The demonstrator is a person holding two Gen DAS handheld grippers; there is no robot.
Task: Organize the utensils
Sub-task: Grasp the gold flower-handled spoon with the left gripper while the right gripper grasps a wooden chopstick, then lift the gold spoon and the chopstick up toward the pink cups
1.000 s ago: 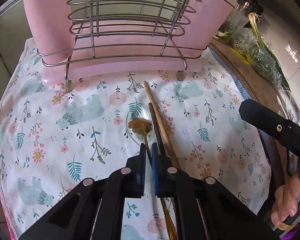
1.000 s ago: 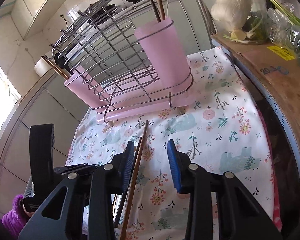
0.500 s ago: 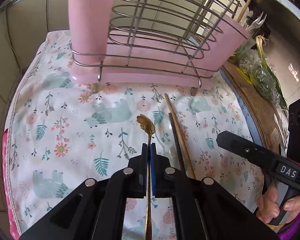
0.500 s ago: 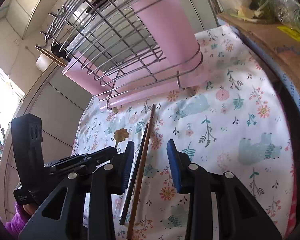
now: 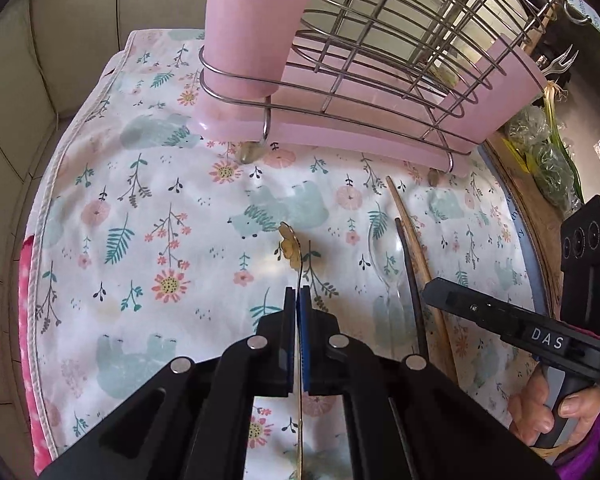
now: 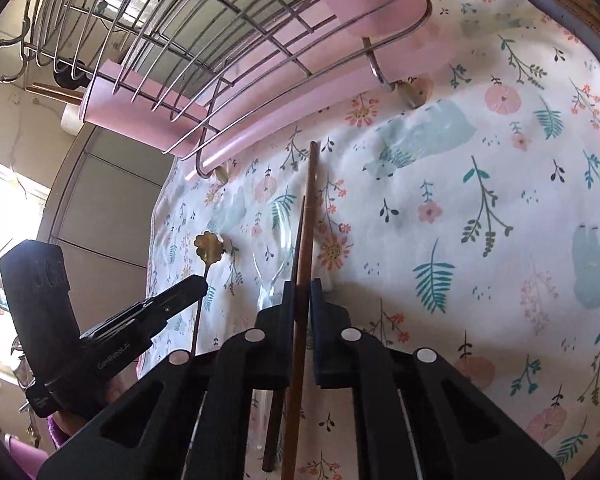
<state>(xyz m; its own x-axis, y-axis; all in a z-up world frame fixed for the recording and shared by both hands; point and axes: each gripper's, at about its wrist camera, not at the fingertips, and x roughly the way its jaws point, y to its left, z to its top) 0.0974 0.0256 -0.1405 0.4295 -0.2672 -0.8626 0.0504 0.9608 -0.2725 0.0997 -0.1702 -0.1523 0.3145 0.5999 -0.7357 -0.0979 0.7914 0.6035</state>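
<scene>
My left gripper (image 5: 298, 295) is shut on a thin gold spoon (image 5: 291, 248) with a flower-shaped bowl, held above the floral cloth; it also shows in the right wrist view (image 6: 209, 245). My right gripper (image 6: 300, 289) has closed around two chopsticks, one brown (image 6: 309, 200) and one dark (image 6: 300, 232), that lie on the cloth; they also show in the left wrist view (image 5: 410, 220). A clear plastic spoon (image 5: 386, 256) lies beside the chopsticks. The wire rack (image 5: 400, 32) with pink cups (image 5: 256, 20) stands at the far edge.
The floral cloth (image 5: 148, 208) covers the counter. A wooden board (image 5: 540, 232) with bagged greens (image 5: 548, 160) lies to the right. Tiled wall panels are to the left. The right gripper's body (image 5: 540, 328) reaches in low at the right of the left wrist view.
My left gripper shut on the gold spoon, lifted it and shifted left. My right gripper came down over the two chopsticks and closed from wide open.
</scene>
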